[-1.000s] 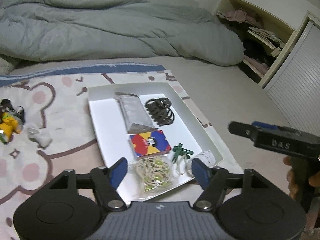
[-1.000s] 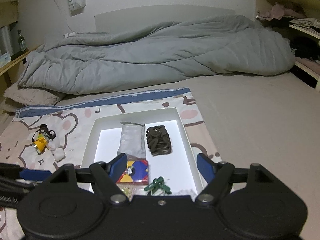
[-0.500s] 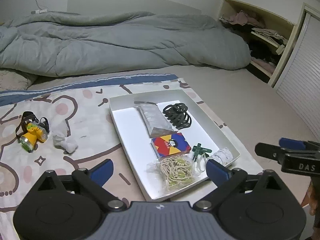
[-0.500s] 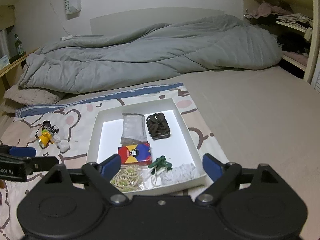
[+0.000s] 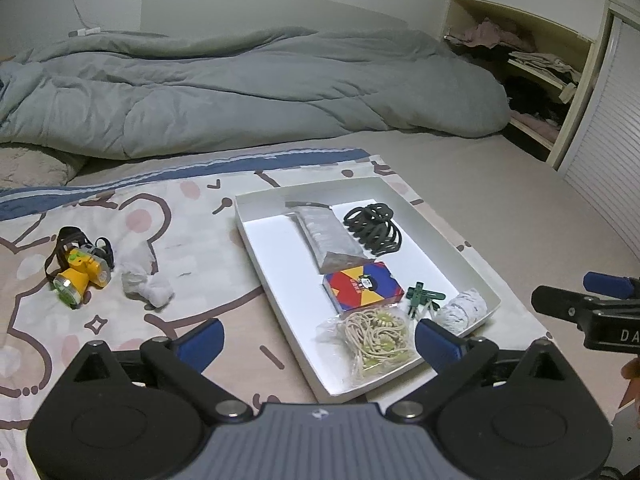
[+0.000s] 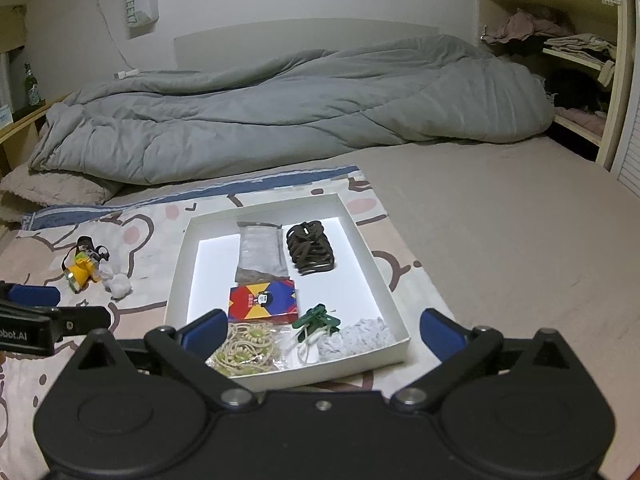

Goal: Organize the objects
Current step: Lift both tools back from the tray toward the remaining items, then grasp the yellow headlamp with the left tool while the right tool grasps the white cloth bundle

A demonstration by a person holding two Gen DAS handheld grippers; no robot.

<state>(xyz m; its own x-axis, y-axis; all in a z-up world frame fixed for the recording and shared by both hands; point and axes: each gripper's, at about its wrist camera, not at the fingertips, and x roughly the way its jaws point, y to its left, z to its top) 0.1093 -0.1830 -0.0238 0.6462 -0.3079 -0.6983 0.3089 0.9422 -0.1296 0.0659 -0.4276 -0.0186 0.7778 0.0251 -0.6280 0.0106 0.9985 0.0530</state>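
Note:
A white tray lies on the bear-print blanket. In it are black hair ties, a grey packet, a colourful box, a green clip, a bag of beige bands and a white cloth ball. Left of the tray on the blanket lie a yellow headlamp and a crumpled white tissue. My left gripper hovers open before the tray's near left corner. My right gripper hangs over the tray's near edge, its jaws opening, gripping nothing.
A bunched grey duvet fills the back of the bed, with a pillow at the left. Open shelves with clothes stand at the right beside a slatted door. Bare beige sheet spreads right of the tray.
Both grippers have opened wide and drawn back from the tray. The left view has swung, so the headlamp and tissue now sit further in.

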